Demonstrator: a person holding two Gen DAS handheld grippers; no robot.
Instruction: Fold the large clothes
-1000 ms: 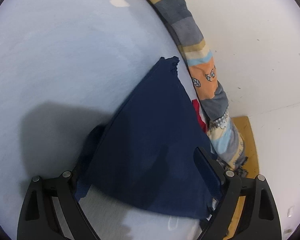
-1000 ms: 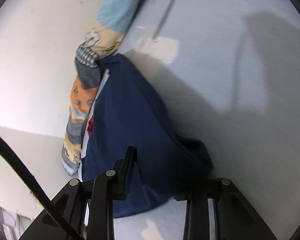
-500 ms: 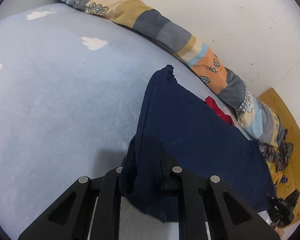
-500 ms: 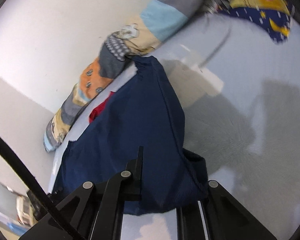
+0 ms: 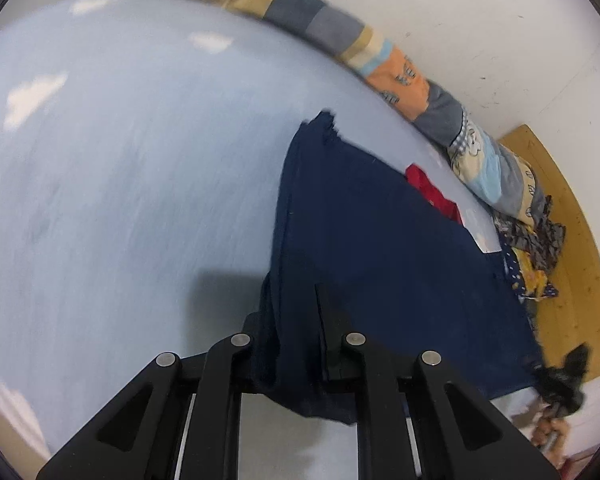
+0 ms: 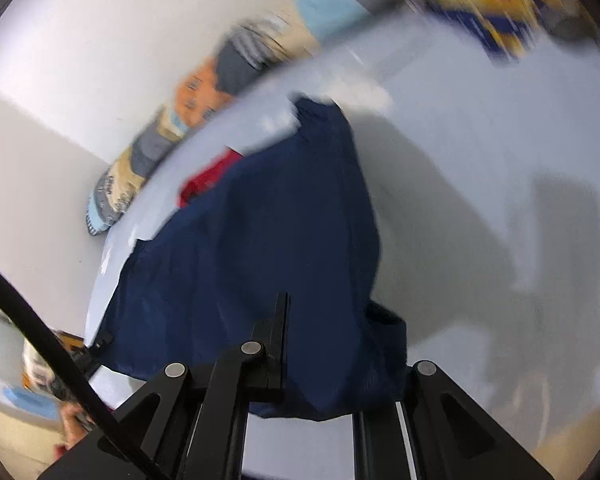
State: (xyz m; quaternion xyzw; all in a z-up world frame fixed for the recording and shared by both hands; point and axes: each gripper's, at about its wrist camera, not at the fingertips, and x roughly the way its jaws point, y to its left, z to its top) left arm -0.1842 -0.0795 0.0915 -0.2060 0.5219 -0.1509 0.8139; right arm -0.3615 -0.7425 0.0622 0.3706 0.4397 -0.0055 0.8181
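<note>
The left tongs [image 5: 300,344] and the right tongs [image 6: 336,352] each pinch a near corner of the dark blue garment [image 5: 380,248], cloth bunched between the pads. A second ago the left pair stood spread around the hem and the right pair was only half closed; both have since clamped down. By the readings the jaws on both sides are now easing open slightly, yet the fabric stays caught between them. The near edge has come up off the pale blue bed [image 5: 120,180], so the cloth hangs taut from both grips, while its far end rests on the bed near the patchwork bolster [image 5: 396,76] along the wall. A red garment [image 5: 432,196] peeks out behind it, on the right in the left view. This looks like the start of a fold: the lifted edge would be carried toward the far end.
</note>
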